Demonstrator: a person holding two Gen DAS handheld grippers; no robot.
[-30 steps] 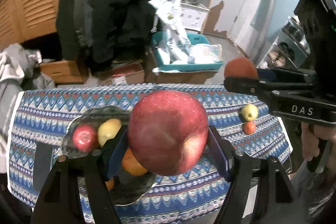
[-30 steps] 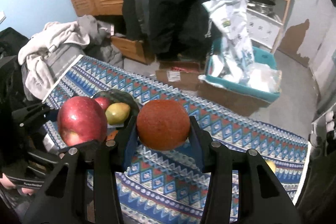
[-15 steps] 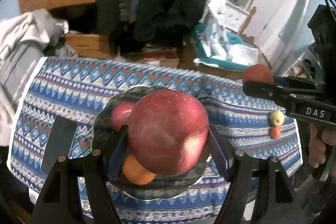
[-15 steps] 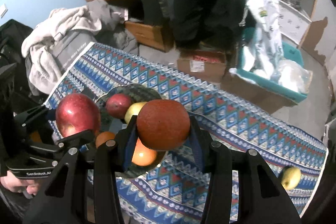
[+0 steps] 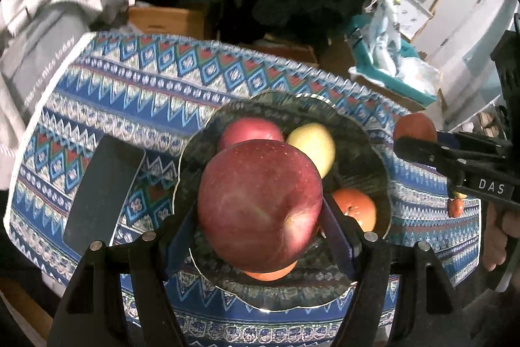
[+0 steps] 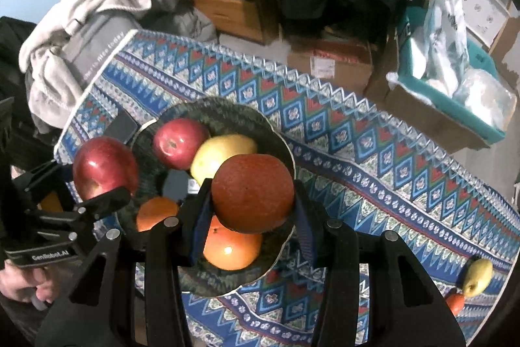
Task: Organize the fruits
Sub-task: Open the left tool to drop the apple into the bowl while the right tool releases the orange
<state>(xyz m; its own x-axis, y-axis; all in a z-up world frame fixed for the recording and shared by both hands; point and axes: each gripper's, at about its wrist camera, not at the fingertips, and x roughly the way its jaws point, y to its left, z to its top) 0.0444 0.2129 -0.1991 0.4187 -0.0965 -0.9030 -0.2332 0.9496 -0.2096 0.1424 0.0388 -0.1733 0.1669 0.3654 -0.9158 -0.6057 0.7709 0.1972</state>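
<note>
My left gripper point(image 5: 260, 210) pinches the apple point(image 5: 260, 207) over the bowl point(image 5: 367, 132); my right gripper point(image 6: 253, 200) holds the orange point(image 6: 253, 192). Both are firm, smooth, rollable: I'd grip across their widest middle.

A large red apple point(image 5: 260, 205) and a russet orange-red fruit point(image 6: 253, 193) are each held above a dark scalloped bowl point(image 6: 276, 135). The bowl contains a smaller red apple point(image 6: 177, 143), a yellow pear point(image 6: 217, 153) and two oranges point(image 6: 232, 249). A second pear point(image 6: 477, 277) and a small orange fruit point(image 6: 455, 303) lie together near the cloth's far corner.
</note>
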